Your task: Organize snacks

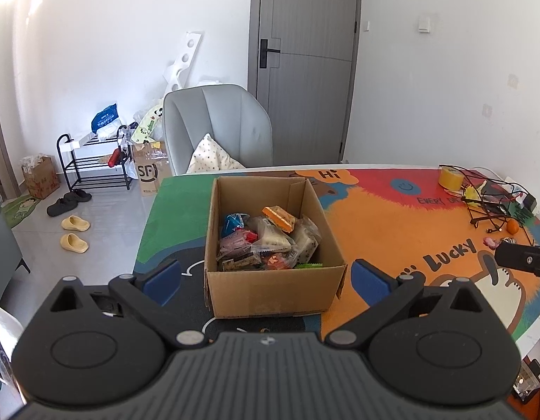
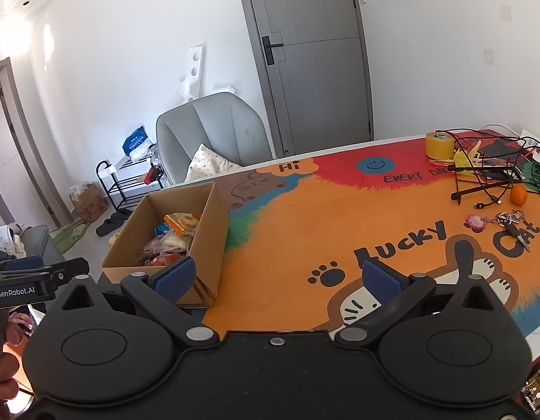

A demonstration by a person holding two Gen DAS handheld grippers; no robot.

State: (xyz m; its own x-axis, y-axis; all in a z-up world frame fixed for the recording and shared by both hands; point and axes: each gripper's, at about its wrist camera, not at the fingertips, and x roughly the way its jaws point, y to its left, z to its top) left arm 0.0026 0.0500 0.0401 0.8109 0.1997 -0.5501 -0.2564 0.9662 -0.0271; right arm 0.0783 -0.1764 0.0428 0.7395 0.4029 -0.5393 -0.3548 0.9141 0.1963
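An open cardboard box (image 1: 270, 294) stands on the colourful table mat (image 1: 392, 231), holding several wrapped snacks (image 1: 270, 241). My left gripper (image 1: 266, 281) is open and empty, its blue pads either side of the box's near wall. In the right wrist view the box (image 2: 210, 231) is at the left with the snacks (image 2: 172, 238) inside. My right gripper (image 2: 280, 276) is open and empty over the orange mat (image 2: 339, 224), to the right of the box. The left gripper's body (image 2: 28, 285) shows at the far left there.
At the table's far right lie a yellow tape roll (image 2: 439, 145), tangled black cables (image 2: 486, 178), an orange (image 2: 518, 195) and keys (image 2: 511, 222). A grey chair (image 1: 217, 129) with a pillow stands behind the table. A shoe rack (image 1: 95, 161) and slippers (image 1: 74, 232) are on the floor at left.
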